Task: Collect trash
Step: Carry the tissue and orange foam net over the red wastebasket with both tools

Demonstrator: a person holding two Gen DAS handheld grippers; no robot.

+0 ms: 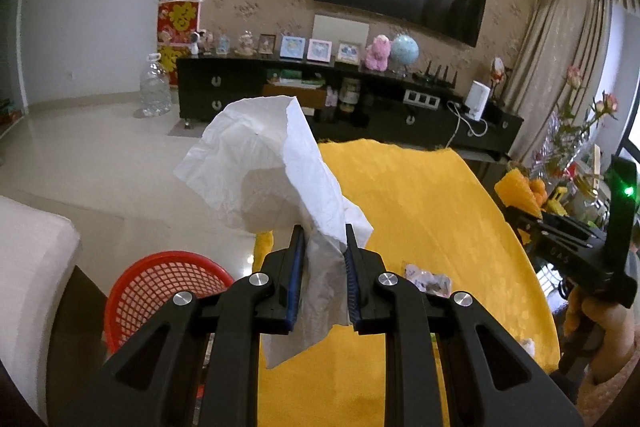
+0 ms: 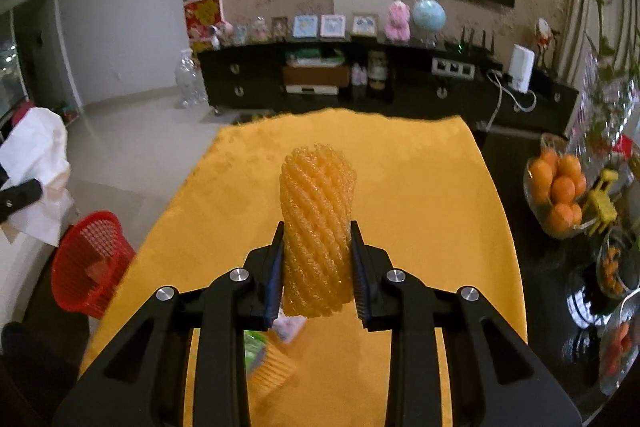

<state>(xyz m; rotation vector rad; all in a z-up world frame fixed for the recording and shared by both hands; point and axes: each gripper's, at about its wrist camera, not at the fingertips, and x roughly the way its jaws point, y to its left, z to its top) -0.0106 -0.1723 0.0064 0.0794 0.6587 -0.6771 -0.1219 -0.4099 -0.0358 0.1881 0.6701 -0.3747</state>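
My left gripper (image 1: 323, 229) is shut on a crumpled white tissue (image 1: 264, 163), held up above the yellow tablecloth (image 1: 420, 195). My right gripper (image 2: 317, 225) is shut on an orange foam fruit net (image 2: 318, 219) that stands upright between its pads, above the same cloth (image 2: 420, 187). The right gripper with its net (image 1: 516, 193) shows at the right edge of the left wrist view, and the tissue (image 2: 40, 163) shows at the left edge of the right wrist view. A red mesh basket (image 1: 160, 291) (image 2: 90, 263) stands on the floor at the table's left. More wrappers (image 1: 428, 281) (image 2: 276, 351) lie on the cloth near me.
A bowl of oranges (image 2: 560, 191), glass dishes (image 2: 616, 263) and a vase of flowers (image 1: 576, 115) crowd the dark table at the right. A white cushion (image 1: 28, 287) sits at the left. Beyond are a low black TV cabinet (image 1: 320, 95), a wall TV and a water jug (image 1: 154, 87).
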